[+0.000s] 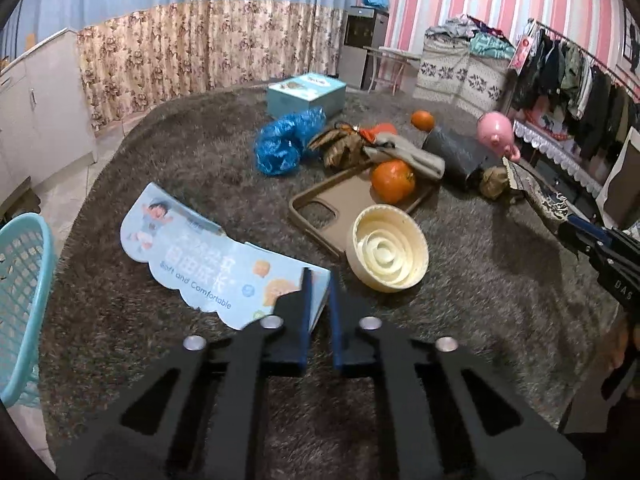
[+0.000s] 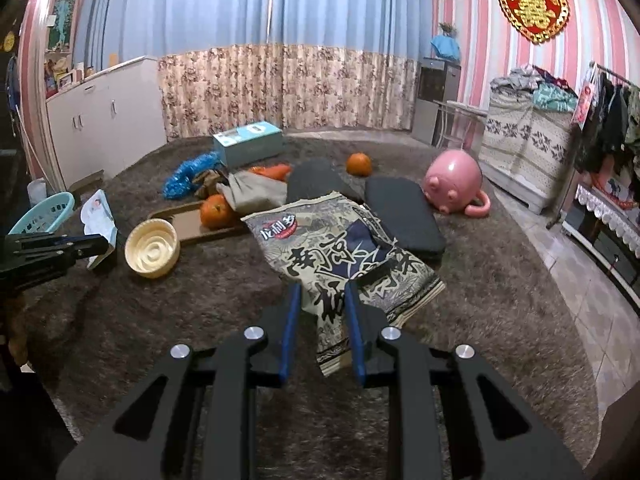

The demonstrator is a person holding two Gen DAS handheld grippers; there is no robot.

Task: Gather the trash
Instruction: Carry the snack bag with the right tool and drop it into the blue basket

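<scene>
Nearest in the left wrist view, the left tongs [image 1: 319, 280] are clamped on the corner of a pale blue card [image 1: 208, 256] lying on the shaggy grey carpet [image 1: 160, 152]; the pinched corner is hidden behind the blue pads, and the card reads "Soft and Comfortable" under Chinese characters. In the right wrist view the right tongs [image 2: 322, 290] are closed on a crumpled snack bag [image 2: 340, 248] — its lower edge hangs between the fingers, and the large black characters on it are creased and hard to read. Just past the card sits a cream tub [image 1: 387, 249], on its side with the ribbed inside showing and nothing in it. Behind that a brown phone case [image 1: 332, 208] holds an orange [image 1: 393, 182]. Further on lie a blue plastic bag [image 1: 286, 142], a grey cloth, and a pink pig toy [image 1: 498, 132]. A teal basket [image 1: 24, 300] is cut off at the left edge — its contents cannot be seen. Farthest back stands a light blue box [image 1: 306, 94], its label too blurred to read.
</scene>
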